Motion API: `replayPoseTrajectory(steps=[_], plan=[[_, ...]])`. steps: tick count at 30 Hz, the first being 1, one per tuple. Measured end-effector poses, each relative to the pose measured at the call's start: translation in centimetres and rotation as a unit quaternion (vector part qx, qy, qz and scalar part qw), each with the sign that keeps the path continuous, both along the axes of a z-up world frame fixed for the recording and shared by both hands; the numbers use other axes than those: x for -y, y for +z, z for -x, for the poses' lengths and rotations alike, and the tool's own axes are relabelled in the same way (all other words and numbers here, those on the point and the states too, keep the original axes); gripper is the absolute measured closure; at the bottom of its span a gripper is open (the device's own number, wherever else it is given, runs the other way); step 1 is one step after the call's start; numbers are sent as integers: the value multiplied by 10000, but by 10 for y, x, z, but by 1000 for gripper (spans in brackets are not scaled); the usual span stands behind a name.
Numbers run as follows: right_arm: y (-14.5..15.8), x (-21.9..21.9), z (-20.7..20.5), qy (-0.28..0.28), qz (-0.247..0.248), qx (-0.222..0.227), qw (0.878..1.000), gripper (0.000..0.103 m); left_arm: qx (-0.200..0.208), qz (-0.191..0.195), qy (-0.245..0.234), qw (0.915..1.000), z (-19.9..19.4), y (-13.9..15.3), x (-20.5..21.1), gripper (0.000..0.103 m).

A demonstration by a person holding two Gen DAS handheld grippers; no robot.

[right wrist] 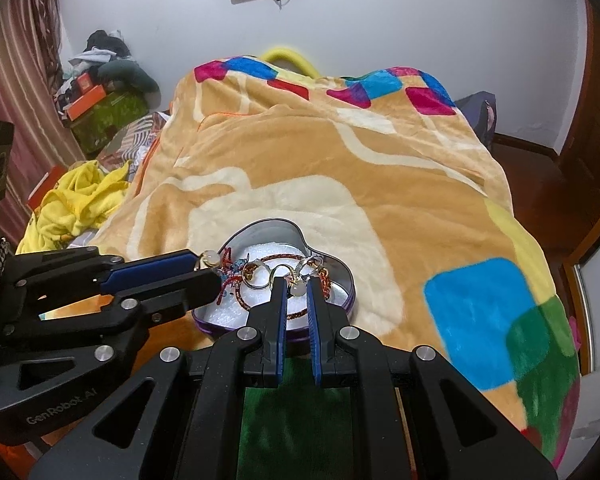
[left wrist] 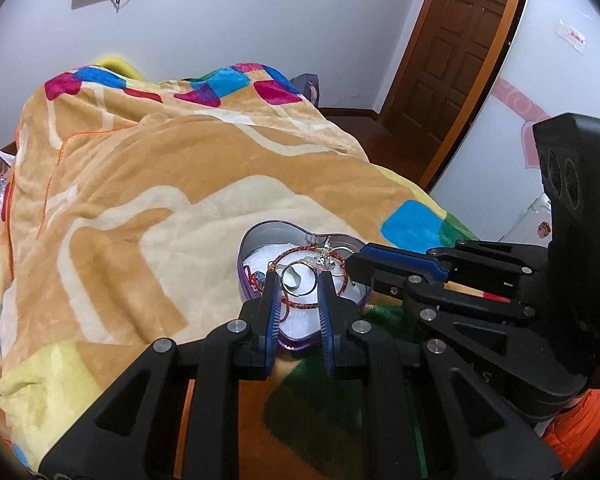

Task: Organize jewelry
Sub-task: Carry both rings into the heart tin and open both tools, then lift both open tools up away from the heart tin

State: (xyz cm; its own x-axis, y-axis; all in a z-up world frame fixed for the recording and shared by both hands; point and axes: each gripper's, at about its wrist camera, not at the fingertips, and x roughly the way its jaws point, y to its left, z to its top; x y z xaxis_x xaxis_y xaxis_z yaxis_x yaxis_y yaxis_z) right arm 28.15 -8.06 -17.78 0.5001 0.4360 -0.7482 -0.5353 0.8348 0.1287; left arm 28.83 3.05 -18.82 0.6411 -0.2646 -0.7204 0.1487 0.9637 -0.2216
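Note:
A heart-shaped tin (left wrist: 260, 236) (right wrist: 260, 232) with a purple rim and white foam lining sits on the blanket. It holds a red braided bracelet (left wrist: 300, 306) (right wrist: 284, 257), gold hoop rings (left wrist: 298, 280) (right wrist: 280, 270), a pale bead earring (right wrist: 298, 289) and a red-blue charm (right wrist: 229, 270). My left gripper (left wrist: 298, 280) is open, its fingers on either side of a gold hoop over the tin. My right gripper (right wrist: 298, 286) is partly open around the pale bead; it reaches into the tin from the right in the left wrist view (left wrist: 354, 266).
The tin rests on a plush orange and cream blanket (left wrist: 140, 184) (right wrist: 380, 168) covering a bed. Yellow clothes (right wrist: 80, 200) and boxes (right wrist: 100, 120) lie at the left. A wooden door (left wrist: 460, 48) is at the right.

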Motion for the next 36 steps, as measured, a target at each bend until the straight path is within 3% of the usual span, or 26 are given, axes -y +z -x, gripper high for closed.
replayPoseTrajectory(steps=[13,21,29,36], plan=[[-4,-5,-5,174,104,-232,9995,93,-98,156,123,9998,-2,1,-8,86],[14,-2,7,162,62,-111,9998,81,185,87,214,9996,18,31,-13,86],[71,16,42,-59,-239,584,9980,81,1032,-162,479,9934,66,100,-14,82],[148,41,105,-251,-781,1707,9819,81,2186,-426,674,9726,136,172,-1,67]])
